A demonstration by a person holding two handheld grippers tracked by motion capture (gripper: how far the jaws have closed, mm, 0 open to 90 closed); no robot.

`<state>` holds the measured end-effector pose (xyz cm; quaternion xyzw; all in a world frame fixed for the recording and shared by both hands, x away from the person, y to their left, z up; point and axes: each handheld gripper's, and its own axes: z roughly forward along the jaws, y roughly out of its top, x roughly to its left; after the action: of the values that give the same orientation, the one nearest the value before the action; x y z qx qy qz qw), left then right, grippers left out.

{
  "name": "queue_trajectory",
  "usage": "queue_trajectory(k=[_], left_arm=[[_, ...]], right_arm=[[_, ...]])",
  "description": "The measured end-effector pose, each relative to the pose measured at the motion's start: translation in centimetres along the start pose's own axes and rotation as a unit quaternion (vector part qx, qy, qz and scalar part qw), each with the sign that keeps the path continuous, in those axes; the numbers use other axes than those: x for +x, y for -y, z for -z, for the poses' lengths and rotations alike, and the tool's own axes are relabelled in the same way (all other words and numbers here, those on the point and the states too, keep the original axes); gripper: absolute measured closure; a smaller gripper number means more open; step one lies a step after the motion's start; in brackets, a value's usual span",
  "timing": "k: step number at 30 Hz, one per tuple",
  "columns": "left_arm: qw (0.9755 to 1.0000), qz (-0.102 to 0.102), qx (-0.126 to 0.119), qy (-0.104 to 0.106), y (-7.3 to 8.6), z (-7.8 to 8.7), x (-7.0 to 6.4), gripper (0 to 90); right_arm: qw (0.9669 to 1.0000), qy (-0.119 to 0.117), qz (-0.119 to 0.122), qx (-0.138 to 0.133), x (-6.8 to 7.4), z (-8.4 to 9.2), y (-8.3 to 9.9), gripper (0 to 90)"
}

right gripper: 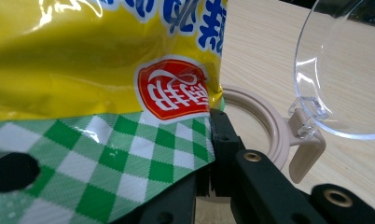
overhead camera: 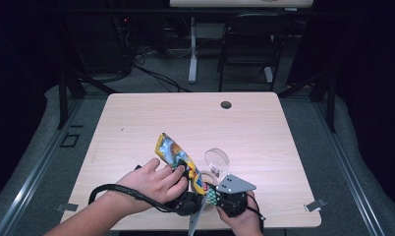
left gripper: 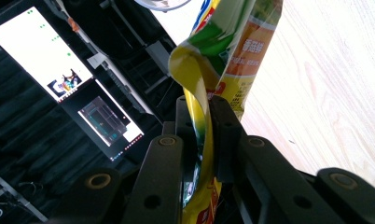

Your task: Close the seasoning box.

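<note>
**Two grippers on one snack bag, near the table's front edge**

Two grippers hold the same yellow snack bag (overhead camera: 178,160) above the near part of the wooden table (overhead camera: 151,118). In the high view the bag's long axis runs from about ten o'clock, where its free end rises, down to four o'clock, where its green-checked lower end meets the right gripper (overhead camera: 216,195). The left gripper (overhead camera: 189,173) sits just left of the bag's middle and a little farther up it.

In the left gripper view the jaws are closed tight on a folded edge of the bag, the foil pinched flat between them. In the right gripper view the jaws are nearly closed on the checked corner (right gripper: 129,158); the foil hides one jaw, but the grip looks firm.

Just past the right gripper, at about one o'clock from it, lies a beige lid ring (right gripper: 258,116) with its clear hinged flap (right gripper: 344,70) standing up, close enough to be brushed if the bag swings that way.

With both holds so near each other, a pull apart would likely run along the ten-to-four line. Open table lies toward twelve and ten o'clock; the front edge is close at six.
</note>
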<state>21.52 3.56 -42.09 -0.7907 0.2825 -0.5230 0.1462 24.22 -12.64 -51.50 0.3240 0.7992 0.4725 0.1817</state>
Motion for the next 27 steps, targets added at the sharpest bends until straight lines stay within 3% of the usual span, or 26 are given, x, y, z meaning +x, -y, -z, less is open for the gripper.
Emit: queue_trajectory(k=[27], left_arm=[[1.0000,-0.002,0.000,0.002,-0.02,0.03,0.21,84.1]], right_arm=[[1.0000,-0.002,0.000,0.000,0.03,0.04,0.02,88.8]])
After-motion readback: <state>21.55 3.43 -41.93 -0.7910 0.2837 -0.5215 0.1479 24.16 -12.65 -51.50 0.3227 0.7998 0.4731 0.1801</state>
